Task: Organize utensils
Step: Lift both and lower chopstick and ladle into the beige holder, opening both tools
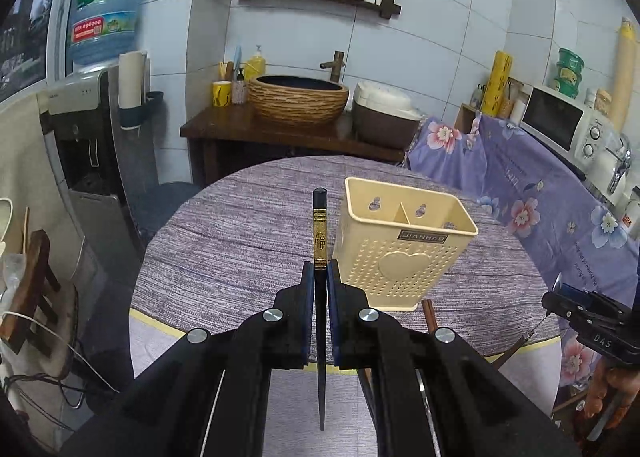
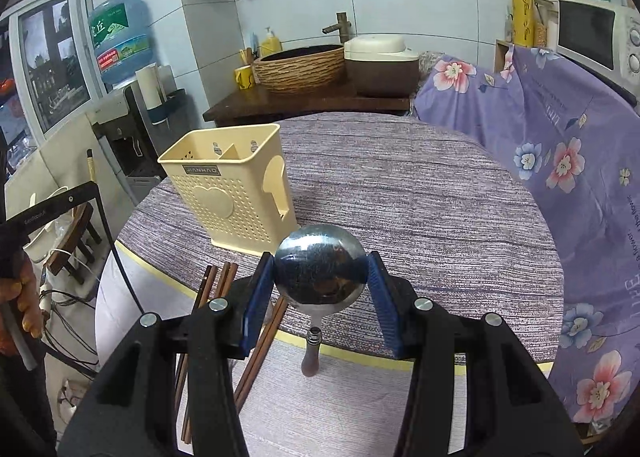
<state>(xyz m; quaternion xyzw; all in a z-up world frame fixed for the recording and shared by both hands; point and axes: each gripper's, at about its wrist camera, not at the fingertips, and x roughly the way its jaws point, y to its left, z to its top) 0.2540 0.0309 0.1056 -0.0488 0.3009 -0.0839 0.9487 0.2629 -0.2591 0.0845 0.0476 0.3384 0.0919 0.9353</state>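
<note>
Left wrist view shows the left hand-held gripper (image 1: 319, 281) clenched on a black chopstick (image 1: 319, 233), lifted clear of the counter (image 1: 240, 241); its long axis runs straight away from the camera between the pads, gold-banded blunt end forward toward the far edge, thin tip hanging back under the gripper. Just to its right stands the cream utensil holder (image 1: 404, 253), upright near the counter's near edge, its two compartments looking empty as far as can be seen. Right wrist view has the right hand-held gripper (image 2: 320, 277) grasping a steel ladle-like spoon (image 2: 320, 269) by the sides of its round bowl, bowl forward, short handle pointing back and down toward the camera. Several brown chopsticks (image 2: 224, 285) lie at the near edge beside the holder, partly overhanging it. Judging by this, nothing is sorted yet: both held pieces and the brown chopsticks are left to go in
</note>
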